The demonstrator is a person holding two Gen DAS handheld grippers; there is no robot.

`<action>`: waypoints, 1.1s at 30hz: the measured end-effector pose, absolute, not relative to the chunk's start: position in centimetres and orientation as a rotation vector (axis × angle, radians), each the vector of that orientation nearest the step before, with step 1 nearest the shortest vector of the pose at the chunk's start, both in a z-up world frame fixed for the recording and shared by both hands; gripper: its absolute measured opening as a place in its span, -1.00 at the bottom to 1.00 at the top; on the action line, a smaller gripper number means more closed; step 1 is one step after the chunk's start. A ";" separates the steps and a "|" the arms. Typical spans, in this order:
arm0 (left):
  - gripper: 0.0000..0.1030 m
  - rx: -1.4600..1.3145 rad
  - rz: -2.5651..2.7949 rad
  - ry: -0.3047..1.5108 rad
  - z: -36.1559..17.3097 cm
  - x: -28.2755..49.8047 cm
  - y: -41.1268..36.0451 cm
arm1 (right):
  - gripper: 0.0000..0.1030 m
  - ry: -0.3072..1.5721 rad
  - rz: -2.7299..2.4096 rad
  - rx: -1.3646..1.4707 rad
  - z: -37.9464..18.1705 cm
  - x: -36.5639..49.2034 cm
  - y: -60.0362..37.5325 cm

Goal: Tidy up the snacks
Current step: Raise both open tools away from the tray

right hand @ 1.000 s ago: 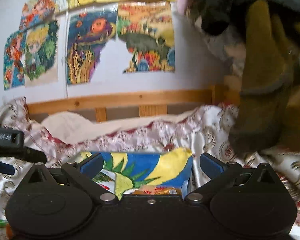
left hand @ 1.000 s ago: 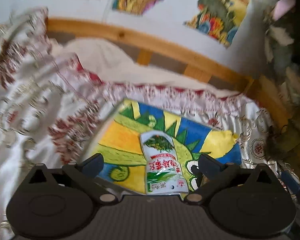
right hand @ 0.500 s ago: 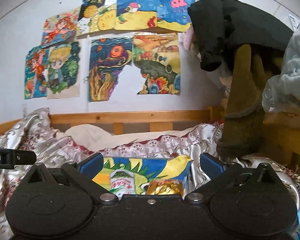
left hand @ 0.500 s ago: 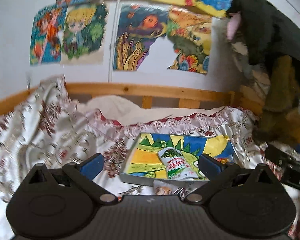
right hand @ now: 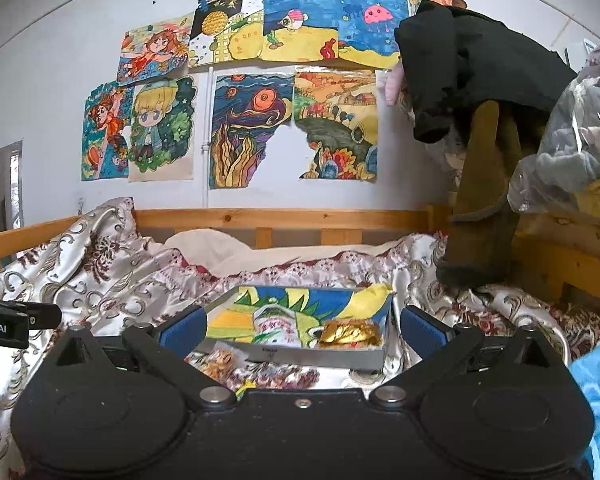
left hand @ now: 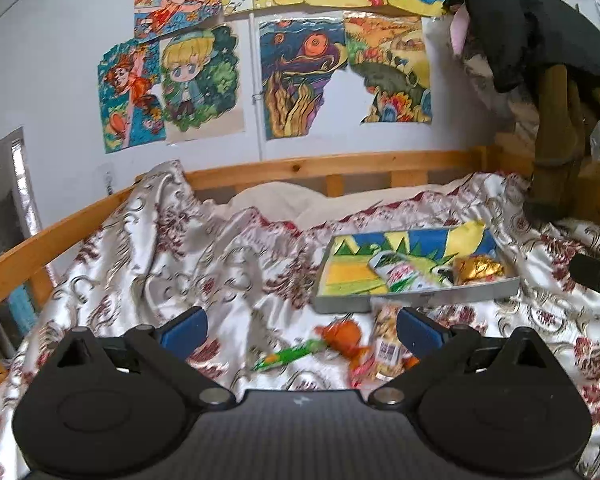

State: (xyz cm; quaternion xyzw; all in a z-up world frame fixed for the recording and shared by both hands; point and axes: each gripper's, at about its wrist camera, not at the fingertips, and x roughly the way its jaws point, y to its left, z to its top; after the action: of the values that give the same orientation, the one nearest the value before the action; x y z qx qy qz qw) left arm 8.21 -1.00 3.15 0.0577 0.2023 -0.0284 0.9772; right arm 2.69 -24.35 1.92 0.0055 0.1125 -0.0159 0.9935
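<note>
snacks sit partly sorted on a floral satin bedspread (left hand: 188, 256): in the left wrist view a shallow grey tray (left hand: 416, 302) lined with a bright drawing lies right of centre, holding a green-and-white snack pouch (left hand: 400, 274) and, at its right end, a gold foil packet (left hand: 478, 268). below the tray's near wall, loose on the cloth, lie a green wrapper (left hand: 290, 354), an orange packet (left hand: 342, 336) and a clear bag with a barcode (left hand: 388, 340), all blurred. left gripper (left hand: 300, 326) hovers low in the frame with its blue-padded fingers spread wide and nothing between them. in the right wrist view the right gripper (right hand: 300, 326) is likewise spread and empty, the tray framed between its fingers. children's paintings (right hand: 252, 128) fill the wall above a wooden bed rail (right hand: 284, 216).
</note>
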 end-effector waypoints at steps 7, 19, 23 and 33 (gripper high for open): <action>0.99 0.125 -0.065 0.446 2.5 6.4 0.0 | 0.99 0.303 -0.034 0.031 1.0 0.6 -23.8; 0.99 0.189 -0.077 0.540 1.1 6.3 -0.4 | 0.99 0.447 -0.047 -0.048 -1.3 0.2 -22.2; 0.99 0.186 -0.081 0.577 0.7 6.7 -0.3 | 0.99 0.480 -0.042 -0.070 -1.8 0.5 -21.8; 0.99 0.224 -0.097 0.630 0.5 7.5 -0.7 | 0.99 0.541 -0.056 -0.078 -2.6 1.6 -21.8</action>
State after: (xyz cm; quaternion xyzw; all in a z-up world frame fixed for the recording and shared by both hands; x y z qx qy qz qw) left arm 7.47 -0.66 0.53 0.1100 0.3091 -0.0478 0.9434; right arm 1.57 -21.78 -2.62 -0.0386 0.2671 -0.0276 0.9625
